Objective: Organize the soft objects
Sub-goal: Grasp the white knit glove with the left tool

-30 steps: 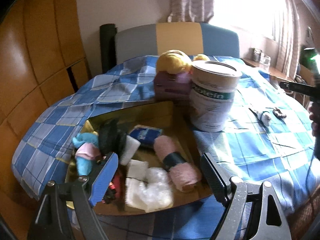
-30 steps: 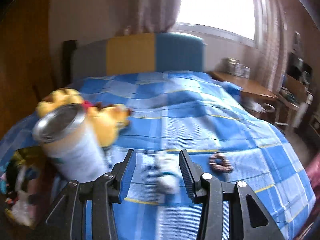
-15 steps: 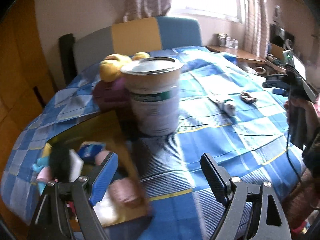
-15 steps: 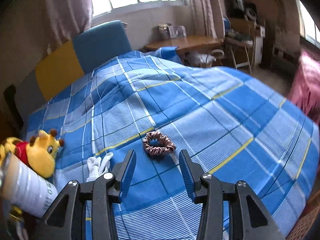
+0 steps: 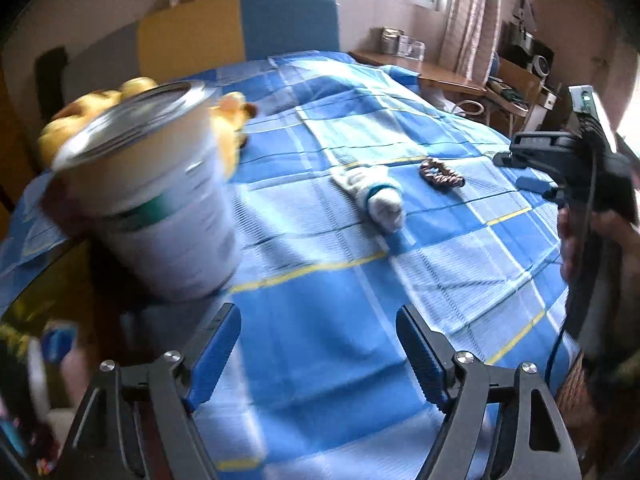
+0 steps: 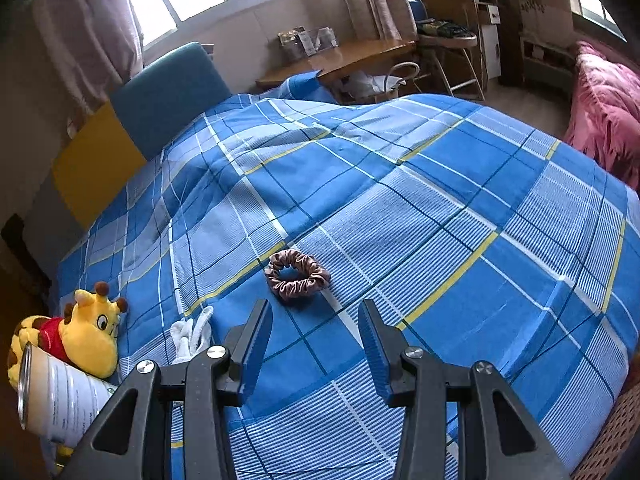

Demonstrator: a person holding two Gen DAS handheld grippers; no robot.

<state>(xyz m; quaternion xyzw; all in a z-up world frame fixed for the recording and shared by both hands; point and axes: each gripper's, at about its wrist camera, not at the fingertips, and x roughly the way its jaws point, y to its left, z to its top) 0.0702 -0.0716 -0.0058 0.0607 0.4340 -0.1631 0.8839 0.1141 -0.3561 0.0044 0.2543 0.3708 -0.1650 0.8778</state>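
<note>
Two soft items lie loose on the bed (image 6: pixel 460 208), spread with a blue checked cover: a brown scrunchie (image 6: pixel 297 275) and, just to its left, a rolled white sock (image 5: pixel 378 196) with a teal band. Both rest flat and apart from each other, well clear of the large tin (image 5: pixel 152 200) and the yellow giraffe plush (image 6: pixel 86 330) near the headboard side.

The right gripper (image 6: pixel 315 344) points down at the bed with its jaws at a moderate gap and nothing between them; the scrunchie sits just beyond its fingertips, roughly on its centre line, which suggests this is the piece it is lining up to pick. The gap looks close to the scrunchie's width, so the approach would need care.

The left gripper (image 5: pixel 318 354) hangs over bare cover nearer the tin, its jaws fairly wide but closing, and empty. The sock lies ahead of it, some way off. At the lower left of its view a blurred heap of small items (image 5: pixel 36 380) shows, probably the collecting place; what holds them cannot be made out. The tin stands between that heap and the loose pieces.
</note>
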